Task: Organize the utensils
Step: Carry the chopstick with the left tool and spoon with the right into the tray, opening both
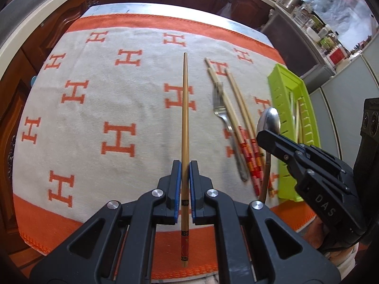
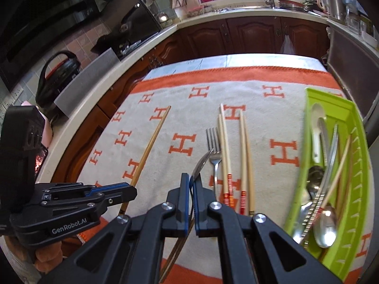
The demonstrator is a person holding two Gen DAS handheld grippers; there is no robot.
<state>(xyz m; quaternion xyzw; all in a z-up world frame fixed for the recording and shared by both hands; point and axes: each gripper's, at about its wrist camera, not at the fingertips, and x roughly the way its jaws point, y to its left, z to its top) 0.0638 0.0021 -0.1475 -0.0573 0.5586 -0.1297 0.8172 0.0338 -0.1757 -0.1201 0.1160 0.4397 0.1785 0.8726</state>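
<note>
Both grippers are loaded. Left gripper (image 1: 185, 184) is clamped on a single chopstick (image 1: 185, 108), which runs between the blue pads and points to twelve o'clock above the orange-and-cream cloth (image 1: 94, 108) covering the counter. Right gripper (image 2: 191, 189) is pinched on the handle of a spoon (image 2: 201, 163); its bowl sticks out past the fingertips, seen edge-on, toward one o'clock.

In the right wrist view, a fork (image 2: 214, 151) and several loose chopsticks (image 2: 233, 153) lie on the cloth at about twelve to one o'clock, side by side and roughly parallel. The green tray (image 2: 355, 156) sits at three o'clock along the cloth's right edge and already holds spoons, a white spoon and more chopsticks.

The step in hand looks like carrying: each hand has lifted one utensil and neither is over the tray yet. Next, the spoon probably goes first, since the right gripper is nearer; it should swing toward three o'clock and lower the spoon lengthwise into the tray before letting go. The left gripper's chopstick would then need turning to line up with the tray's long axis, so it does not catch on the rim.
</note>
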